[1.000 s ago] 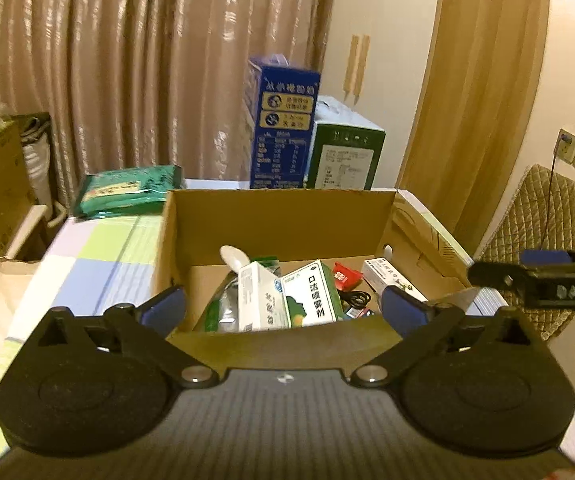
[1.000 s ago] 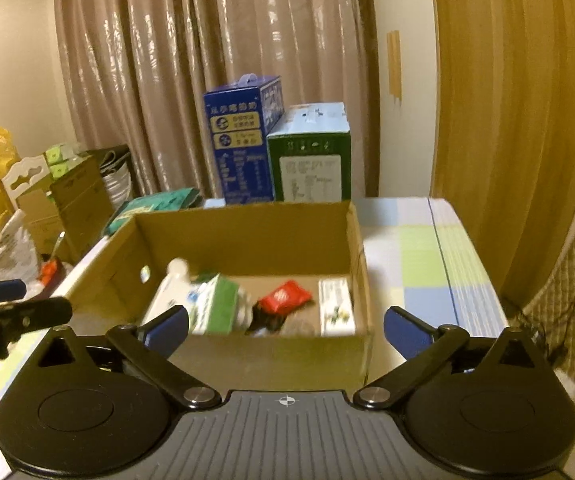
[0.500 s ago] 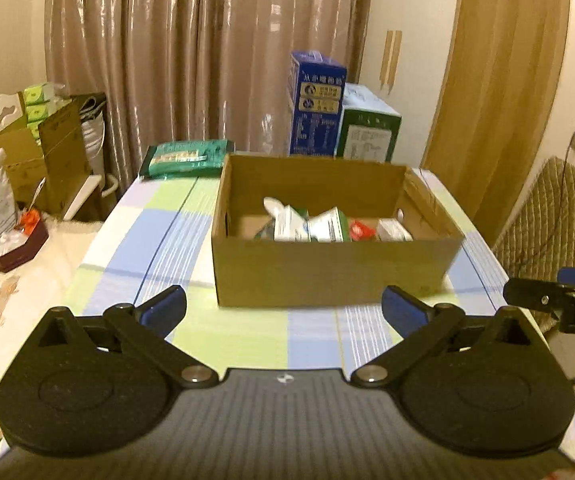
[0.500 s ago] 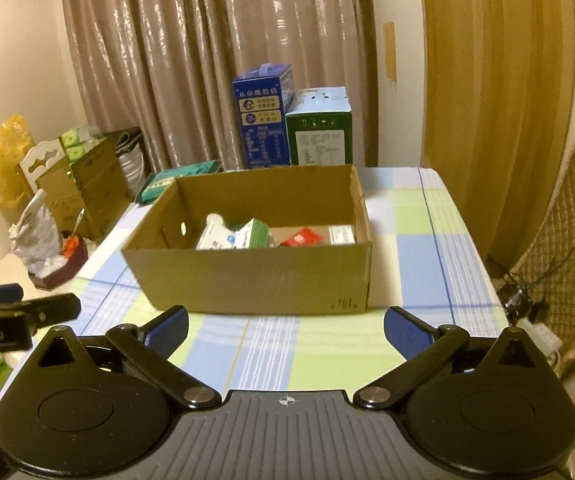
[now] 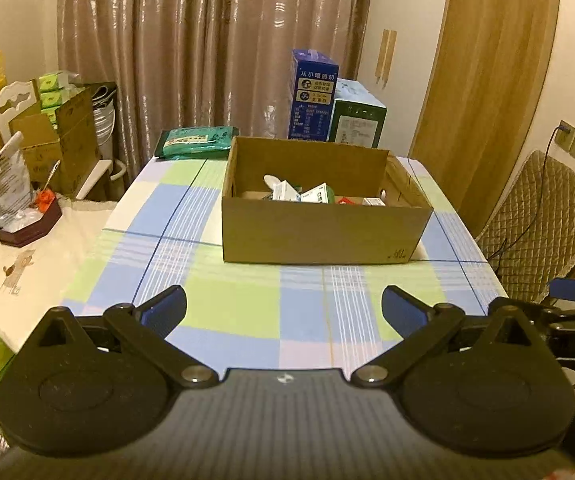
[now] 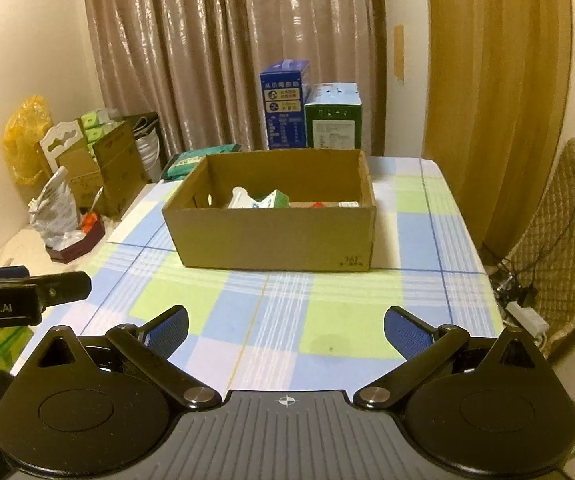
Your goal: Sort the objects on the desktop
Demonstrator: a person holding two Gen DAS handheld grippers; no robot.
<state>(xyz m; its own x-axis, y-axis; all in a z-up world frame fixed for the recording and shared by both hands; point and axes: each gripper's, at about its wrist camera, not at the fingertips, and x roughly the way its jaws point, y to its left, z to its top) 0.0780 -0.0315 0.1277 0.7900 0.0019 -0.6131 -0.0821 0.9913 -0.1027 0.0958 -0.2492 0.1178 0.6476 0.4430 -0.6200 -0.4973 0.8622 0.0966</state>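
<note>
Box (image 5: 319, 236) on the table (image 5: 247, 312) holds the small items, both grippers (image 5: 283, 312) (image 6: 285, 326) spread empty, so sorting looks finished; next, check for strays.

Left gripper (image 5: 284, 310) empty, spread wide over tablecloth (image 5: 247, 312); cardboard box (image 5: 321, 236) beyond.

box (image 5: 319, 236): matt cardboard | tablecloth (image 5: 247, 312): smooth checked cloth | curtain (image 5: 207, 48): shiny fabric

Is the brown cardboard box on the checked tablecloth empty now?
No, the brown cardboard box holds several items, among them a white and green carton lying inside it.
</note>
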